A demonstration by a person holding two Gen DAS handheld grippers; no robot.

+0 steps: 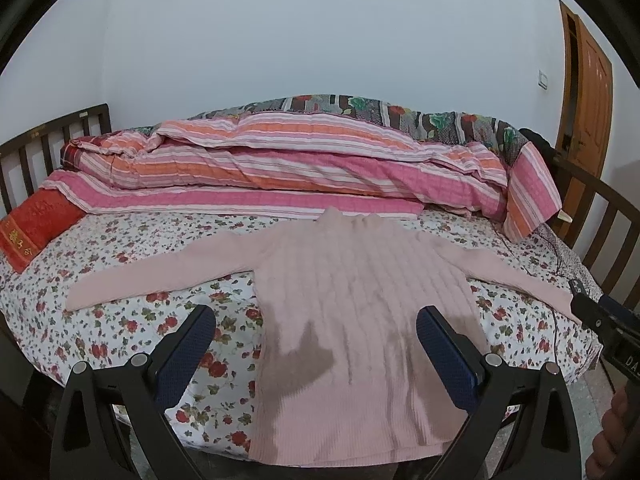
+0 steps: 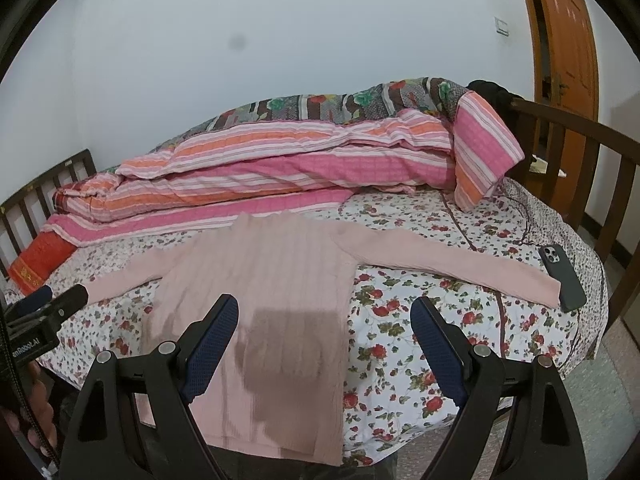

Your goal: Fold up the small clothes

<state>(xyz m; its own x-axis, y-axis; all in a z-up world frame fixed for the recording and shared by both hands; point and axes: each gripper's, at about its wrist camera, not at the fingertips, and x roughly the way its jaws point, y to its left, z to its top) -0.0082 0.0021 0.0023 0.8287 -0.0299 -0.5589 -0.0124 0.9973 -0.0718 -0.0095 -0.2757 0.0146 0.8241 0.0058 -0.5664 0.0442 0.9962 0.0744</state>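
Observation:
A pale pink ribbed sweater (image 1: 352,280) lies flat on the flowered bed sheet (image 1: 132,320), both sleeves spread out sideways and its hem at the near bed edge. It also shows in the right wrist view (image 2: 272,280). My left gripper (image 1: 316,316) is open and empty, hovering above the sweater's lower body. My right gripper (image 2: 324,308) is open and empty, above the sweater's right lower side. The right gripper's tip also shows at the right edge of the left wrist view (image 1: 600,316). The left gripper shows at the left edge of the right wrist view (image 2: 48,308).
A dark phone (image 2: 562,276) lies on the sheet by the right sleeve's cuff. A striped pink and orange quilt (image 1: 300,168) is piled along the back of the bed. A red cushion (image 1: 36,228) sits at the left. Wooden rails (image 2: 592,160) bound the bed ends.

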